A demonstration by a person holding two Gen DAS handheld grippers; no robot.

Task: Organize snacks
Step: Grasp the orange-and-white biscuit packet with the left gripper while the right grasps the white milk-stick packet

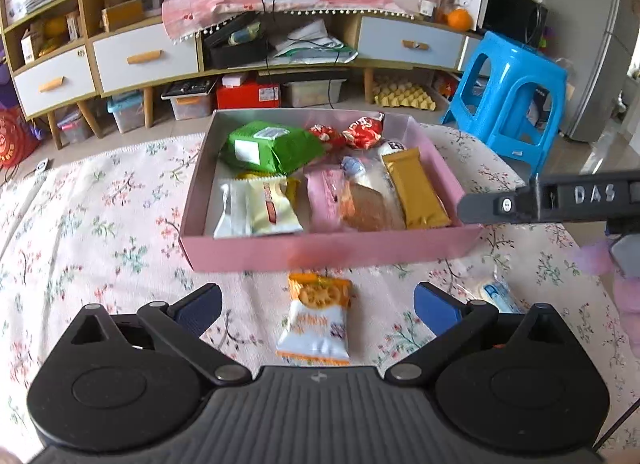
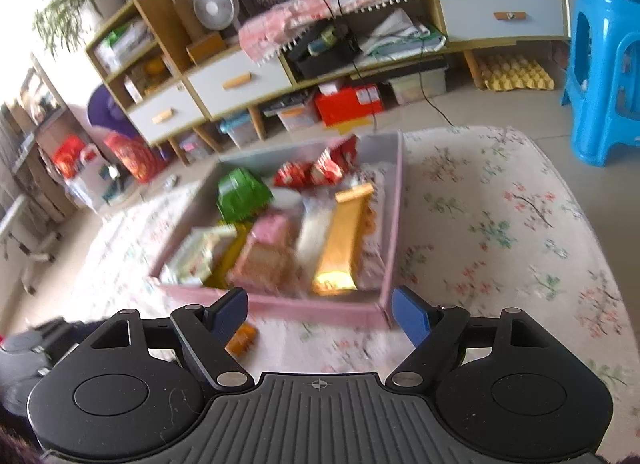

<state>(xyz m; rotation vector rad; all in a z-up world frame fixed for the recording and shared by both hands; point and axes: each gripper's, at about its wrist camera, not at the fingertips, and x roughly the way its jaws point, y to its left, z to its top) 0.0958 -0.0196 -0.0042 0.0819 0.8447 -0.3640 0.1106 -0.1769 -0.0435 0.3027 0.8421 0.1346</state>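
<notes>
floral cloth (image 1: pixel 100 223) | 1 pink box (image 1: pixel 320 252) | 1 biscuit packet (image 1: pixel 316 324) outside | both tongs wide, empty

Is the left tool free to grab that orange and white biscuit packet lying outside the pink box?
Probably yes. The left tool stands open with the biscuit packet lying flat between its fingers on the floral cloth, nothing covering it.

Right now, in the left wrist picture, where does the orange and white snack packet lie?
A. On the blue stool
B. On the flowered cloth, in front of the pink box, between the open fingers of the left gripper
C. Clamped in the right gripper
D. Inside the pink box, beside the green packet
B: the orange and white snack packet lies flat on the flowered cloth, outside the pink box, with the left gripper open around it and not touching it.
</notes>
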